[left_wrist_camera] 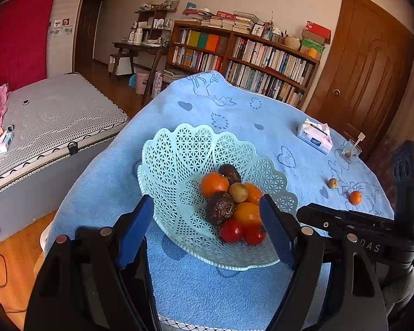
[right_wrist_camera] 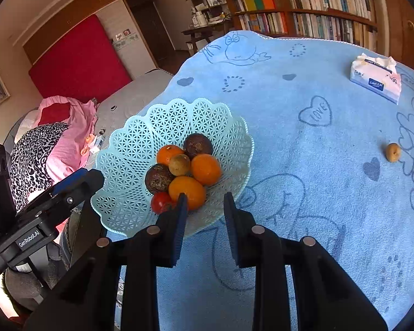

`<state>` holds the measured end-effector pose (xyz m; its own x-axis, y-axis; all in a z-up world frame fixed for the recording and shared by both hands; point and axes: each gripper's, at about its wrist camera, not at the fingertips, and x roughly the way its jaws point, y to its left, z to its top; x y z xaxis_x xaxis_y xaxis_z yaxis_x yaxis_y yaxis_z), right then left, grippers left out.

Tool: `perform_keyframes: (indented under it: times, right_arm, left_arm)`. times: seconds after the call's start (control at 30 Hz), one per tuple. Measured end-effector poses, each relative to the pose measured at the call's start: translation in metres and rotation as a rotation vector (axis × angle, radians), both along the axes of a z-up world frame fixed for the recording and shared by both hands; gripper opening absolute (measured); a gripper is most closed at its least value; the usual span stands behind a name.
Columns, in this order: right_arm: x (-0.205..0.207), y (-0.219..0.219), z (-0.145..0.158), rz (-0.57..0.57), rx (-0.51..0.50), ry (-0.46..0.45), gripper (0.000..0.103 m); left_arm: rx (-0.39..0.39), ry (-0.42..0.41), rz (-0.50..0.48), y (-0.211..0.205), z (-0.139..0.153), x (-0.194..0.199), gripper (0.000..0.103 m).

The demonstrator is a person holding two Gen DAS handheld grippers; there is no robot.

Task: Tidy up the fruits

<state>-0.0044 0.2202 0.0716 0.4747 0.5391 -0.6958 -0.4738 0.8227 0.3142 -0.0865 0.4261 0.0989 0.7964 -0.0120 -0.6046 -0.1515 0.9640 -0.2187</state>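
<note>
While "LOVE" marks the blue cloth (right_wrist_camera: 303, 143), "GenRobot.AI" labels the left tongs (left_wrist_camera: 207, 218).

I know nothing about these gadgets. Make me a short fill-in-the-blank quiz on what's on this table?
1. Most fruit sits piled in a pale green lattice ____.
2. Outside the basket, a small orange and a brownish fruit lie on the ____ tablecloth.
3. Both grippers, left and right, hold ____.
4. The tissue pack lies ____ the basket.

Missing words: basket; blue; nothing; outside

A pale mint lattice basket (left_wrist_camera: 179, 149) held orange, red and dark brown fruit (left_wrist_camera: 214, 184) on a light blue cloth (left_wrist_camera: 234, 110) printed with darker blue hearts.
</note>
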Motion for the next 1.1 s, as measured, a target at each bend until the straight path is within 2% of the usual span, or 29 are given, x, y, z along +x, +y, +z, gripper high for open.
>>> perform_keyframes:
  times: [0.17,0.5,0.53,0.57,0.6,0.67,0.8,0.87,0.97,1.1]
  right_arm:
    - [0.005,-0.023,-0.007,-0.064,0.0,0.016,0.032]
    - [0.013,-0.081,-0.018,-0.197,-0.005,0.037,0.033]
    - [0.014,-0.088,-0.019,-0.212,-0.007,0.037,0.033]
    - [0.015,-0.095,-0.019,-0.229,-0.008,0.037,0.039]
    - [0.016,-0.103,-0.019,-0.25,-0.008,0.034,0.052]
    - [0.015,-0.119,-0.019,-0.301,-0.008,0.019,0.062]
    - [0.019,-0.148,-0.02,-0.372,-0.009,0.022,0.064]
    - [0.021,-0.162,-0.021,-0.409,-0.013,0.024,0.067]
    - [0.025,-0.181,-0.024,-0.459,-0.017,0.029,0.07]
    - [0.031,-0.203,-0.026,-0.515,-0.023,0.035,0.07]
  left_arm:
    - [0.01,0.009,-0.01,-0.006,-0.001,0.002,0.08]
    - [0.04,0.017,-0.042,-0.026,0.001,0.006,0.08]
    - [0.042,0.018,-0.046,-0.028,0.002,0.007,0.085]
    - [0.046,0.016,-0.05,-0.03,0.002,0.008,0.09]
    - [0.051,0.013,-0.055,-0.033,0.003,0.008,0.09]
    - [0.06,0.012,-0.068,-0.038,0.004,0.009,0.091]
    - [0.068,0.016,-0.084,-0.047,0.004,0.013,0.092]
    - [0.071,0.019,-0.089,-0.05,0.005,0.015,0.096]
    - [0.075,0.024,-0.095,-0.054,0.005,0.017,0.098]
    - [0.067,0.037,-0.097,-0.06,0.002,0.022,0.099]
